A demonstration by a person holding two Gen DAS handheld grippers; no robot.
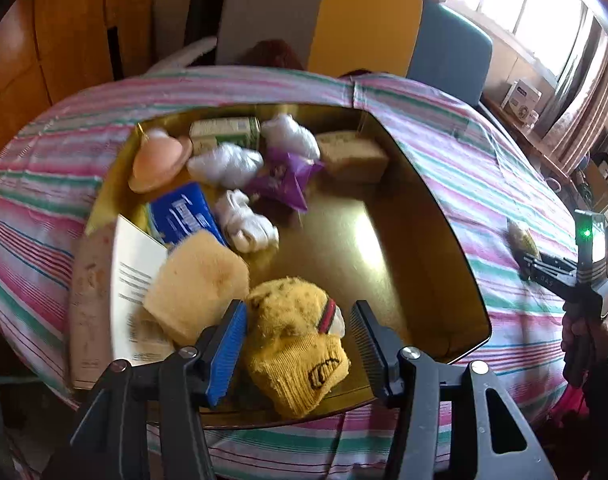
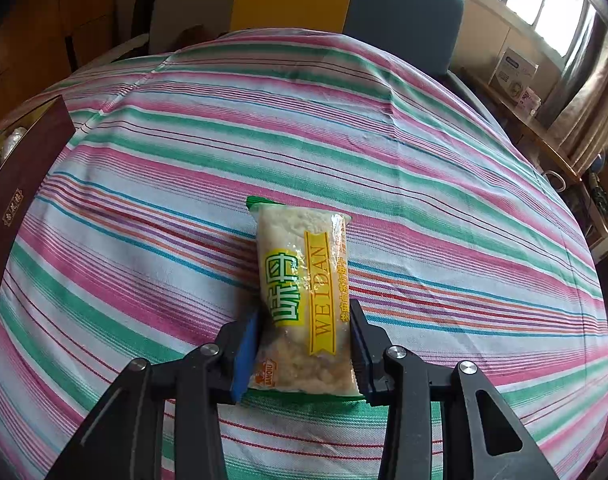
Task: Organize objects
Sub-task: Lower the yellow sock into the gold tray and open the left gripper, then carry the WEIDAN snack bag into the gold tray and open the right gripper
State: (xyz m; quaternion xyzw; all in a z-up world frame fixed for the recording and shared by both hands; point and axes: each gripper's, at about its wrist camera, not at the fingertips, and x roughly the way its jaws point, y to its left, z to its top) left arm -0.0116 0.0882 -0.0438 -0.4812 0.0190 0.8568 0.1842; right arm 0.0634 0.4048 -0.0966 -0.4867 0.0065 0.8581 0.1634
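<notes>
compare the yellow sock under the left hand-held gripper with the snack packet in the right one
The yellow sock is knitted cloth, crumpled, inside the gold box; the snack packet is glossy printed plastic, flat on the striped tablecloth. The left hand-held gripper is open around the sock; the right hand-held gripper pinches the packet. Both show yellow.

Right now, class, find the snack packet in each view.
Left wrist view: the snack packet is small at the right edge, at the right gripper, on the striped cloth.
Right wrist view: centre, between the fingers.
Shared landmark: the blue chair, at the top.
</notes>
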